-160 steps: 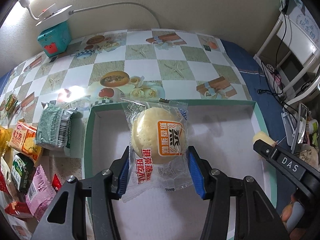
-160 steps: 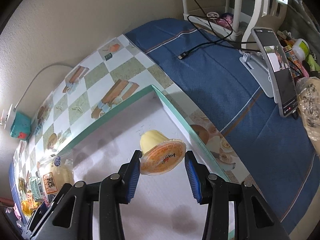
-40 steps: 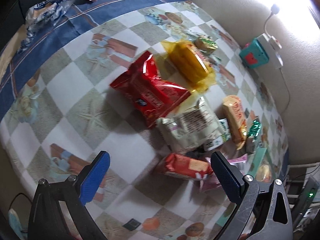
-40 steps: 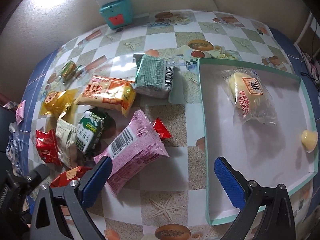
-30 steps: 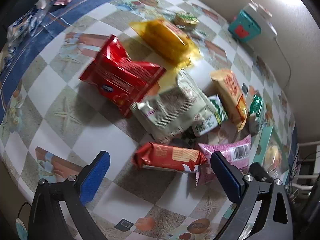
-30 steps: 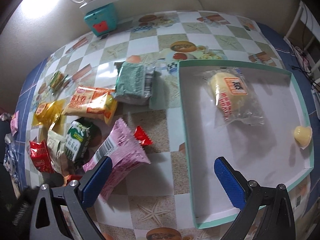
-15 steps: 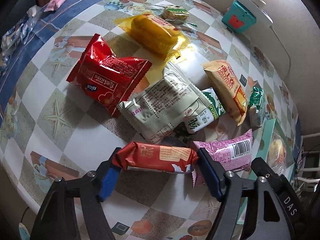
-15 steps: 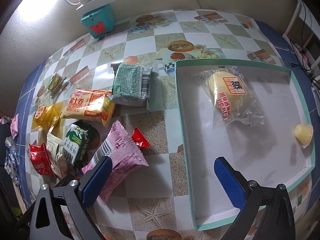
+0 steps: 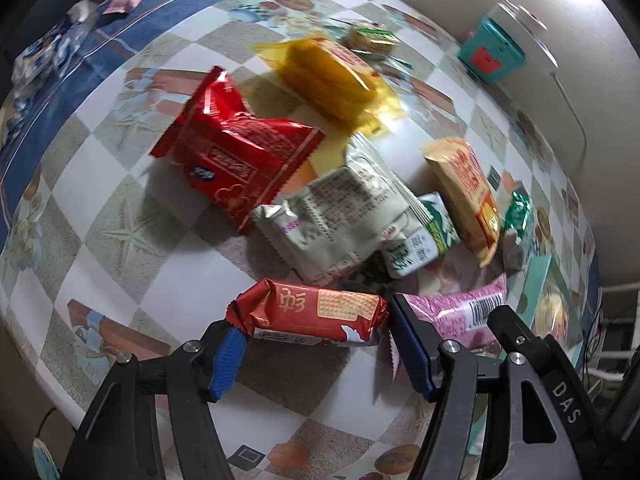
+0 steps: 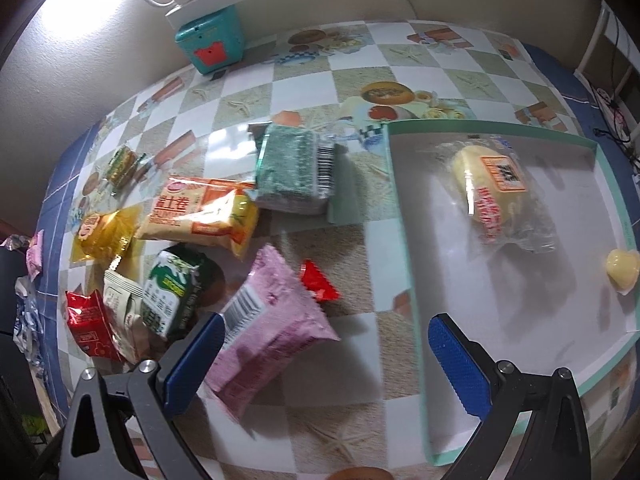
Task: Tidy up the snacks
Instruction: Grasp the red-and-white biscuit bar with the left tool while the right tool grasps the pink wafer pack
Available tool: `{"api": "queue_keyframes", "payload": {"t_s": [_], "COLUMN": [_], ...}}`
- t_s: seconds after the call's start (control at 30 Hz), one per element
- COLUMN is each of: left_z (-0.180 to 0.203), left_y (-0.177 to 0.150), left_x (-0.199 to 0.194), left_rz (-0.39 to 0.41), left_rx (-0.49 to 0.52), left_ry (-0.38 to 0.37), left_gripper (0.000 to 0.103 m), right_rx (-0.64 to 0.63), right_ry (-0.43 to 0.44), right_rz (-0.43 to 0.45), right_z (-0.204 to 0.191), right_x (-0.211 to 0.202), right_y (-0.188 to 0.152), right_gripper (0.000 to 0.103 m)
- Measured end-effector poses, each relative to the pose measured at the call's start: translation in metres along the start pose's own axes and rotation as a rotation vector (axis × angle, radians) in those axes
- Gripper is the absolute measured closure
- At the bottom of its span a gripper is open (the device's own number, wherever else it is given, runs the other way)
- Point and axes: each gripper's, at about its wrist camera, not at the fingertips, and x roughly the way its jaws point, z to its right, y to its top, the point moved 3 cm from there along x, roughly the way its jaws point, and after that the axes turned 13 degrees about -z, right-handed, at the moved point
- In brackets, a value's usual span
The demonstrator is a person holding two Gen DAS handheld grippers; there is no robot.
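A red biscuit packet [image 9: 312,316] lies crosswise on the checked tablecloth, nearest me in the snack pile. My left gripper [image 9: 316,320] is closing on it lengthwise, and both blue pads press on its crimped ends. Just behind it lie a pink packet [image 9: 460,312] and a pale packet [image 9: 340,220]. My right gripper [image 10: 325,320] hangs open over the cloth with nothing held; the pink packet [image 10: 268,344] lies against its left finger. To the right, the teal-rimmed tray [image 10: 408,280] holds a wrapped bun [image 10: 496,196] and a yellow jelly cup [image 10: 622,270].
More snacks crowd the cloth: a red bag [image 9: 236,152], a yellow pack [image 9: 328,76], an orange pack [image 10: 200,212], a green carton [image 10: 172,288] and a green foil pack [image 10: 296,168]. A teal box [image 10: 210,40] under a power strip stands by the wall.
My left gripper's jaws came in from wide open onto the two ends of the red biscuit packet. The right gripper stayed open and shifted only slightly.
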Motion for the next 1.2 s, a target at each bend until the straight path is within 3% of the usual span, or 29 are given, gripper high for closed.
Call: {"api": "queue_keyframes", "payload": {"t_s": [0.43,0.8,1.0,1.2], "left_z": [-0.03,-0.042,-0.035,-0.035], "left_y": [0.0,-0.009,-0.007,-0.009], "left_x": [-0.01,-0.021,-0.019,-0.018], "left_rz": [0.011,0.005,0.002,-0.009], "left_rx": [-0.106,-0.128,-0.123,-0.122], "left_ry": [-0.023,-0.056,-0.068,-0.079], "left_gripper": [0.033,0.033,0.033,0.033], "right_rx": [-0.046,-0.077,-0.095,-0.133], "right_ry": [-0.072,-0.117,-0.107,-0.117], "right_rz": [0.06,0.008,0.016,0.031], "right_z": [-0.035,-0.027,-0.022,-0.029], "right_x": [0.015,0.018,0.013,0.014], "right_y": [-0.001,-0.015,-0.025,-0.028], "right_gripper": [0.0,0.001,0.025,0.031]}}
